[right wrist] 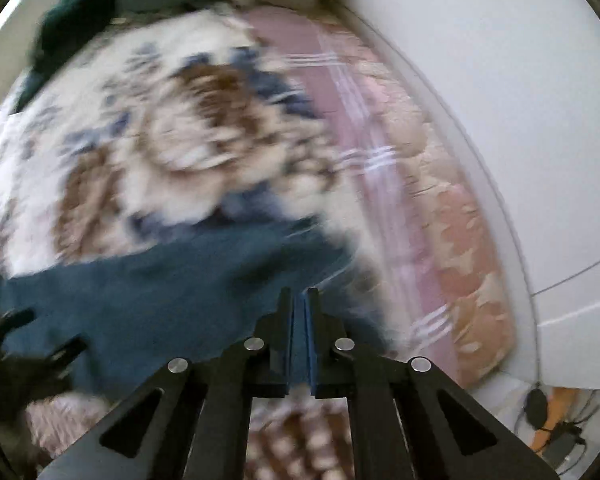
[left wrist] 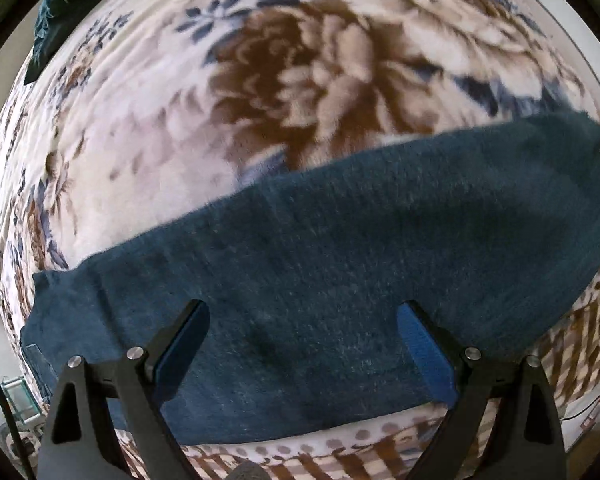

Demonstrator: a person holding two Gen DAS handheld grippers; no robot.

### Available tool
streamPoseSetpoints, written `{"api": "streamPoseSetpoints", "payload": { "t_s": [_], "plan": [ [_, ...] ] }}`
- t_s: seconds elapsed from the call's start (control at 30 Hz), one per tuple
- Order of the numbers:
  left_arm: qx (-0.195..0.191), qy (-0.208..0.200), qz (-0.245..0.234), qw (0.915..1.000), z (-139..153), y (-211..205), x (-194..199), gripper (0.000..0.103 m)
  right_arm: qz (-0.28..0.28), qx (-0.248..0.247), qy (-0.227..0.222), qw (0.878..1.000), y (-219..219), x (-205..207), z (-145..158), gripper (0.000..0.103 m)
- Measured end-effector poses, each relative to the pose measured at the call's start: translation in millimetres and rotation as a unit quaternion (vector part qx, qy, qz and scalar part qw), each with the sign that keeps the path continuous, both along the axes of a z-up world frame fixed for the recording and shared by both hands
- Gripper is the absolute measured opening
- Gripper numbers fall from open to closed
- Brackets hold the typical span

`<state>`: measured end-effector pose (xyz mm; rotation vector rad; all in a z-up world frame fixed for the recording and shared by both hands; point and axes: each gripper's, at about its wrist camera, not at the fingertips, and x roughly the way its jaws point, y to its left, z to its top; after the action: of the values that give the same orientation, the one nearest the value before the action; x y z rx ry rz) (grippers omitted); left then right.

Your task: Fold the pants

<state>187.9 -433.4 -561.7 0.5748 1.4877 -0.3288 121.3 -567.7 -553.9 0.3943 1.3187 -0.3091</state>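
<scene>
The dark teal pants (left wrist: 320,272) lie as a long folded band across a floral blanket (left wrist: 260,80) on a bed. My left gripper (left wrist: 302,316) hovers just above the near part of the band, jaws wide open and empty. In the blurred right wrist view the pants (right wrist: 160,292) stretch from the left to the gripper. My right gripper (right wrist: 300,300) is shut on the right end of the pants, with teal cloth pinched between its blue pads.
A second dark green garment (left wrist: 48,24) lies at the bed's far left corner; it also shows in the right wrist view (right wrist: 80,12). A pink quilt (right wrist: 420,200) runs along the white wall (right wrist: 500,100). Cables and an adapter (right wrist: 552,428) lie on the floor.
</scene>
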Motion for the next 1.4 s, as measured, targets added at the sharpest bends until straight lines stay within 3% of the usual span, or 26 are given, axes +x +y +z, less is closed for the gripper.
{"api": "streamPoseSetpoints", "payload": {
  "t_s": [0.1,0.2,0.23,0.27,0.33,0.4,0.53,0.6,0.7,0.8,0.9,0.97,1.0,1.1,1.17,1.2,1.27,1.3,1.4],
  "plan": [
    [0.002,0.006,0.006,1.0,-7,-1,-2,0.097,0.032,0.07,0.014,0.997,15,-13,-7,0.005],
    [0.003,0.006,0.007,0.9999,-8,-5,-8,0.097,-0.011,0.073,0.011,0.997,-3,-20,-9,0.008],
    [0.004,0.006,0.006,1.0,-8,-8,-8,0.097,-0.039,0.079,0.014,0.996,-15,-19,-12,0.014],
    [0.006,0.005,0.007,1.0,-8,-9,-6,0.097,-0.085,0.095,0.019,0.992,-32,-22,-16,0.027],
    [0.003,0.003,0.011,0.9999,-7,-9,-5,0.097,-0.184,0.153,0.009,0.971,-56,-37,-25,0.048],
    [0.002,0.007,0.018,0.9998,-7,-7,-4,0.097,-0.261,0.208,0.0,0.943,-63,-60,-37,0.05],
    [-0.012,0.026,0.044,0.9986,-15,10,6,0.099,-0.322,0.293,-0.004,0.9,-47,-85,-78,0.05],
    [-0.017,0.035,0.053,0.9979,-21,14,9,0.103,-0.334,0.337,-0.062,0.878,-39,-86,-98,0.05],
    [-0.028,0.047,0.059,0.9967,-27,20,14,0.103,-0.352,0.351,-0.143,0.856,-38,-82,-111,0.05],
    [-0.031,0.048,0.058,0.9967,-31,24,18,0.103,-0.356,0.351,-0.178,0.848,-40,-72,-116,0.05],
    [-0.032,0.047,0.061,0.9965,-33,24,18,0.103,-0.339,0.353,-0.197,0.85,-39,-56,-117,0.053],
    [-0.038,0.052,0.065,0.9958,-36,26,20,0.103,-0.325,0.365,-0.219,0.845,-39,-47,-112,0.053],
    [-0.043,0.056,0.068,0.9952,-39,27,21,0.103,-0.317,0.364,-0.23,0.845,-38,-44,-108,0.053],
    [-0.055,0.065,0.074,0.9936,-50,43,28,0.103,-0.292,0.348,-0.214,0.864,-37,-33,-109,0.054],
    [-0.058,0.056,0.076,0.9938,-48,47,23,0.103,-0.292,0.361,-0.204,0.862,-33,-28,-119,0.053],
    [-0.057,0.057,0.076,0.9938,-48,47,23,0.103,-0.294,0.356,-0.206,0.863,-32,-26,-117,0.051],
    [-0.056,0.063,0.077,0.9934,-43,48,24,0.103,-0.297,0.338,-0.219,0.866,-32,-26,-106,0.019],
    [-0.064,0.058,0.087,0.9925,-37,52,26,0.103,-0.295,0.338,-0.235,0.862,-33,-28,-99,0.014],
    [-0.073,0.019,0.119,0.99,-21,68,30,0.103,-0.281,0.334,-0.244,0.866,-28,-28,-93,0.014]
  ]
}}
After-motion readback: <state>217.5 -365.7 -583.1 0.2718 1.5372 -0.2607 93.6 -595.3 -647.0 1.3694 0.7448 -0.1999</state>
